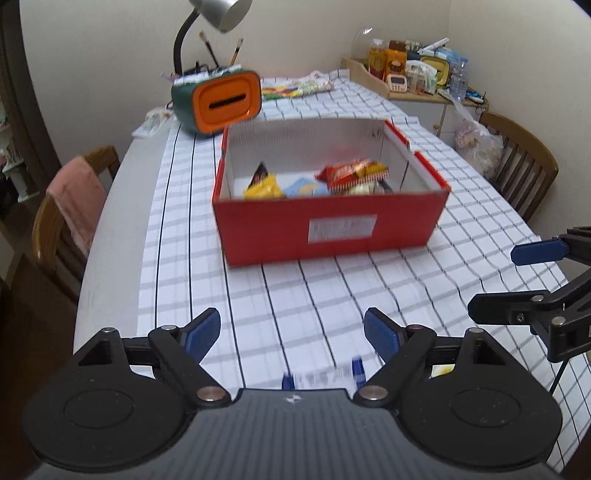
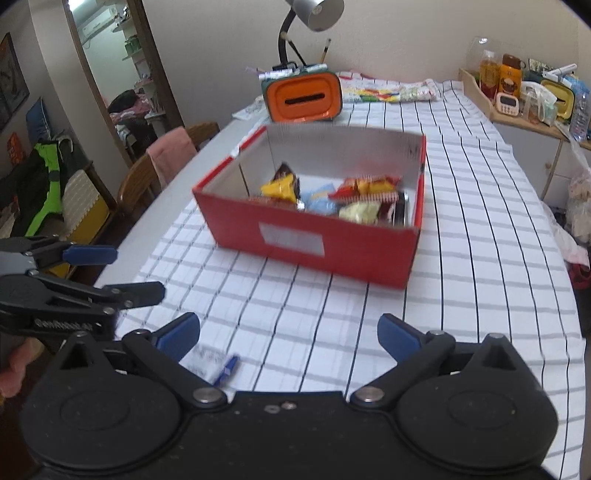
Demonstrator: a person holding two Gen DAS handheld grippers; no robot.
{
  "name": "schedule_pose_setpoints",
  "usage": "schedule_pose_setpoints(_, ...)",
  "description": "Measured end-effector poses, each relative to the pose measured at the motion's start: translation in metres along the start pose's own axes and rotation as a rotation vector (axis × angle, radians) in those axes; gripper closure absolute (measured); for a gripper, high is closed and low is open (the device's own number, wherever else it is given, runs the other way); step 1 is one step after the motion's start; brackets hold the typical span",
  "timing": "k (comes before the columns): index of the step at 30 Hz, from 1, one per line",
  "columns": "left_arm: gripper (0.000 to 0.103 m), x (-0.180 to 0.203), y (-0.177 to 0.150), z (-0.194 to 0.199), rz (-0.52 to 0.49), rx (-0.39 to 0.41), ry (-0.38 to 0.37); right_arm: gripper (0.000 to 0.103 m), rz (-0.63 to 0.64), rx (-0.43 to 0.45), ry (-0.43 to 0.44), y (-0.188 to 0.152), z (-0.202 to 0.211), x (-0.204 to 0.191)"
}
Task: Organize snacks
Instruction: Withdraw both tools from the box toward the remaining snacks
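Left wrist view: the left tongs point(image 1: 291, 334) hang spread apart above the checked cloth point(image 1: 332, 295) that covers the surface, with nothing between their blue pads. Just below them, near the front edge of the surface, lies a small white and blue packet point(image 1: 323, 376), blurred. Farther in, around the middle of the surface, stands an open red box point(image 1: 332, 229) with a white label on its near wall. Inside it lie several snack packets: a yellow packet point(image 1: 264, 186) toward its left, a pale blue packet point(image 1: 304, 186) in the middle and a red packet point(image 1: 352, 173) on top toward its right. Behind the box, at the far left corner, sit an orange-faced holder point(image 1: 225, 99) and a desk lamp point(image 1: 218, 14). The right tongs point(image 1: 491, 280) reach in from the right edge, also parted and empty.

Right wrist view: the right tongs point(image 2: 288, 332) are open over the cloth point(image 2: 461, 258), gripping nothing. The white and blue packet point(image 2: 212, 363) lies just beside their left pad. The red box point(image 2: 314, 240) stands beyond, its snacks visible inside. The left tongs point(image 2: 125, 269) enter from the left edge, parted.
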State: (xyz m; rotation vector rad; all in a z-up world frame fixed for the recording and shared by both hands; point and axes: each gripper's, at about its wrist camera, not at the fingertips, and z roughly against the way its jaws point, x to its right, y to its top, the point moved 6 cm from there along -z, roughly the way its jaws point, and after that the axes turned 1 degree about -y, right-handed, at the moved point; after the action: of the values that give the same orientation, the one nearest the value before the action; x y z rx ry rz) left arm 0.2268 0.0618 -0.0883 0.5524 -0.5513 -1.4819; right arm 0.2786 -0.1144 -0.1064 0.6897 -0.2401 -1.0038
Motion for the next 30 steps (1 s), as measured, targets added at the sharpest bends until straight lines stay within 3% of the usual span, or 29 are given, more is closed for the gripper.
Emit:
schedule_pose_setpoints(14, 0.018, 0.008, -0.074, 0.009, -0.068, -0.078, 0.005, 0.0, -0.078, -0.122, -0.084, -0.077, -0.018, 0.0)
schedule_pose_setpoints(30, 0.018, 0.017, -0.108, -0.004, -0.121, -0.152, 0.005, 0.001, -0.169, -0.208, -0.239, -0.097, -0.059, -0.006)
